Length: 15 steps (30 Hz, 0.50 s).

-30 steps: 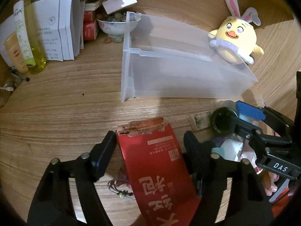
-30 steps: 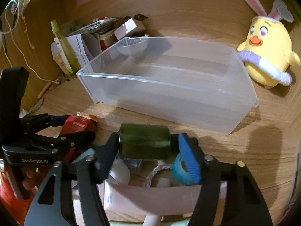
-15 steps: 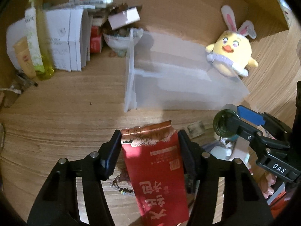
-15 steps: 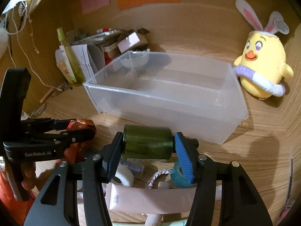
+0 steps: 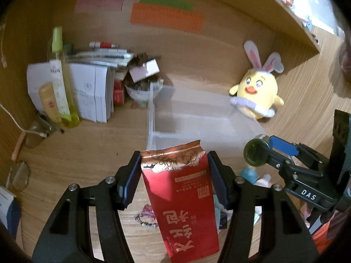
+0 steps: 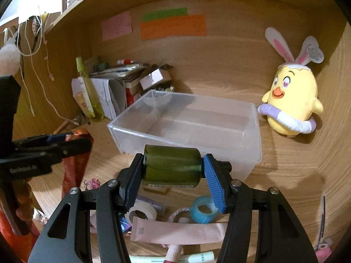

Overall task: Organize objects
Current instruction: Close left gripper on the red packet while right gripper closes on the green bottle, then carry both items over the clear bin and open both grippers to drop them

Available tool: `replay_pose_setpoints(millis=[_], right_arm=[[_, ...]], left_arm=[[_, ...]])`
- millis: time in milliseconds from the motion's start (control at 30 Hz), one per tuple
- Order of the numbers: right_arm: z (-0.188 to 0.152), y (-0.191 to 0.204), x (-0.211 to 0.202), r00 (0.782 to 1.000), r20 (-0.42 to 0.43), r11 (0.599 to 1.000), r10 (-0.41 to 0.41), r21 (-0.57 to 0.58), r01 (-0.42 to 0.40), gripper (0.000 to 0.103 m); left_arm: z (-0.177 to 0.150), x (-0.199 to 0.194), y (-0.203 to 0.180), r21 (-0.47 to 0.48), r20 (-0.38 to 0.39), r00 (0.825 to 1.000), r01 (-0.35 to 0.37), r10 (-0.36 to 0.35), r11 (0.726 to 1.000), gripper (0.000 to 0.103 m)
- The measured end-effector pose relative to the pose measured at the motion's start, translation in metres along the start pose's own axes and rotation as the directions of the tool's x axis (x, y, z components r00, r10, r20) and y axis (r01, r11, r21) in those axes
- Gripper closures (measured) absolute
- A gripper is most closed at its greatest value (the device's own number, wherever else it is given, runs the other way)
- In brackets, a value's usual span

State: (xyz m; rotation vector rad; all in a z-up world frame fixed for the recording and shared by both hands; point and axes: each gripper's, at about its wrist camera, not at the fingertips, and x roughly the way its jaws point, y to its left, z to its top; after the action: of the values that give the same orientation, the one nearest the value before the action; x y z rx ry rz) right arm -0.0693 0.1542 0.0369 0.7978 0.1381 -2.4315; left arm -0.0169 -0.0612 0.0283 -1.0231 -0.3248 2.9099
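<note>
Early on: clear bin (image 6: 188, 120) looks empty, tho blurry. Left gripper (image 5: 174, 175) clamps red pouch (image 5: 182, 199), right gripper (image 6: 173, 166) clamps green jar (image 6: 172, 167); tubes & tape rolls (image 6: 203, 210) remain on table (image 6: 285, 175).

I am holding my left gripper (image 5: 174, 171) clamped on a red pouch (image 5: 184, 199), my right gripper (image 6: 172, 171) pinching a green jar (image 6: 172, 166).

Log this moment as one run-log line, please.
left tongs: shut on red pouch | right tongs: shut on green jar | clear bin: empty
</note>
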Motion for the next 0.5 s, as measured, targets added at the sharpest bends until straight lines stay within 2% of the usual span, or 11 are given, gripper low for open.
replay_pose_setpoints(millis=[167,500], right_arm=[[0.009,-0.009,-0.007,0.999,0.032,1.000,-0.011,0.019,0.010,0.052],[0.028,-0.026,-0.010,0.994,0.090,0.998,-0.058,0.024,0.056,0.052]], left_arm=[[0.014,-0.006,-0.005,0.015,0.037,0.999,0.002,-0.002,1.000,0.044],[0.044,0.006,-0.018,0.036,0.073,0.997,0.024,-0.026,0.999,0.044]])
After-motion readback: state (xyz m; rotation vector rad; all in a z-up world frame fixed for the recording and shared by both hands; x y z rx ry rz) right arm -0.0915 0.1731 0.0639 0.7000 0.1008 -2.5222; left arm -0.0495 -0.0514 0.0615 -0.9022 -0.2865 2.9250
